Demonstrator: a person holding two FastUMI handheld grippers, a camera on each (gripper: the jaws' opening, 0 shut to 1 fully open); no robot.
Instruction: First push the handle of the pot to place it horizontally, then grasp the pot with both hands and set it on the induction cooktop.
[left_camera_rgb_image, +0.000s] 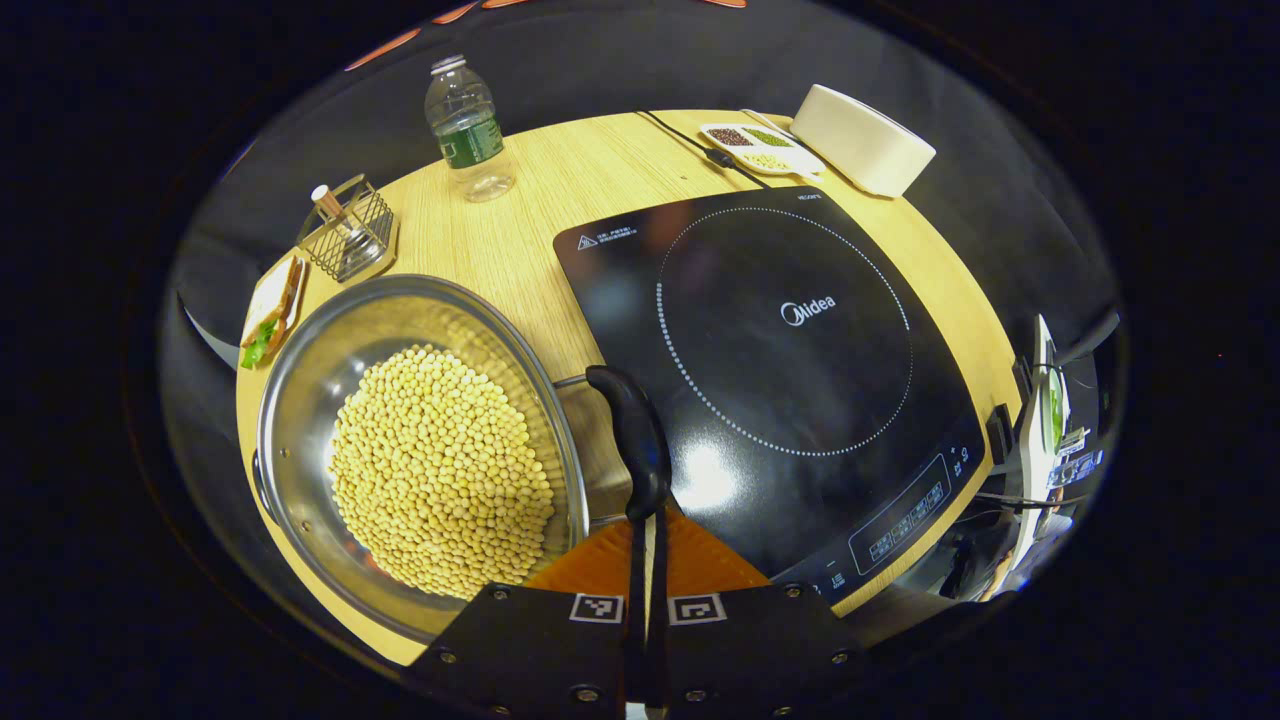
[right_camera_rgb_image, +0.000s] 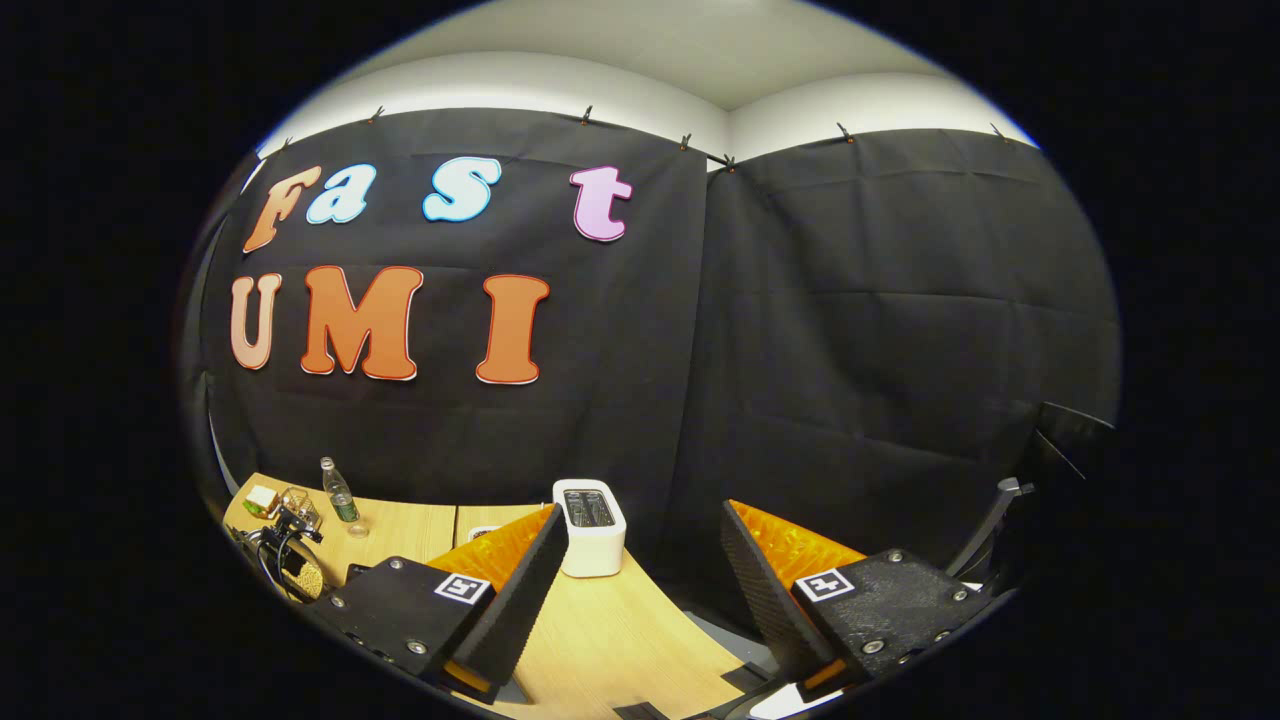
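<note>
Light wooden table (left_camera_rgb_image: 520, 220), black induction cooktop (left_camera_rgb_image: 760, 370) at centre, steel pot (left_camera_rgb_image: 330, 350) of beans left of it, water bottle (left_camera_rgb_image: 466, 130) and wire holder (left_camera_rgb_image: 348, 232) behind the pot, white toaster (left_camera_rgb_image: 862, 138) and small sectioned dish (left_camera_rgb_image: 762, 146) behind the cooktop, what may be a sandwich (left_camera_rgb_image: 272, 310) at the far-left edge.

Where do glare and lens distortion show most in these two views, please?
Left gripper view: a bright glare patch on the induction cooktop near the pot handle, and the table edge bows with the fisheye. Right gripper view: dim but sharp, the toaster leaning and the wooden table curving.
</note>
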